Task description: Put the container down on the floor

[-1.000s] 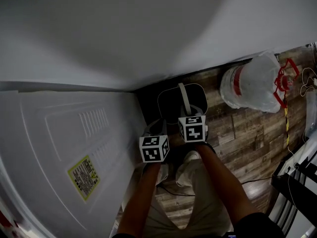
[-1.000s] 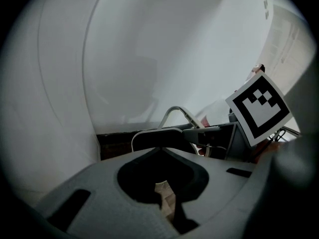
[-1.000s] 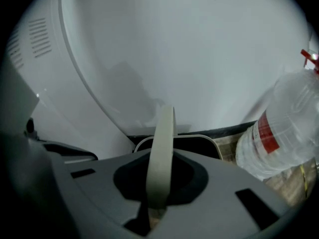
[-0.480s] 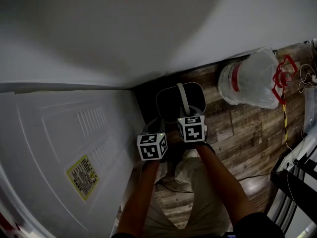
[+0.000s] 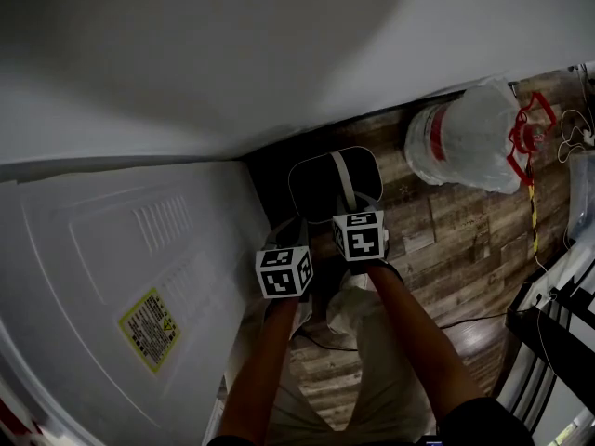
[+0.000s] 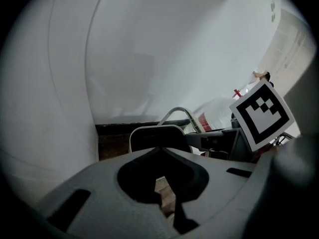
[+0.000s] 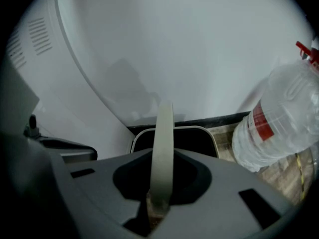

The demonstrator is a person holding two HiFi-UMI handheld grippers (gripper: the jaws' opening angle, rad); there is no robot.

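Observation:
The container (image 5: 321, 182) is a dark bin with a pale rim and an arched pale handle (image 5: 345, 177). It is in the floor corner between the wall and a white appliance. My right gripper (image 5: 351, 208) is shut on the handle (image 7: 162, 143), which rises straight up between its jaws over the bin's rim (image 7: 199, 129). My left gripper (image 5: 289, 237) is beside it on the left, shut with nothing in it (image 6: 167, 203). From there the bin (image 6: 158, 138) lies just ahead. I cannot tell whether the bin's base touches the floor.
A large clear water bottle (image 5: 462, 142) with a red label lies on the wood floor to the right (image 7: 279, 118). A white appliance panel (image 5: 121, 277) stands at the left and a white wall (image 5: 232, 54) behind. A dark rack (image 5: 558, 333) is at the far right. The person's shoes (image 5: 349, 309) are below the grippers.
Both grippers and the bin have edged slightly toward the wall, and the head view has shifted a little. The right gripper's hold on the handle is unchanged.

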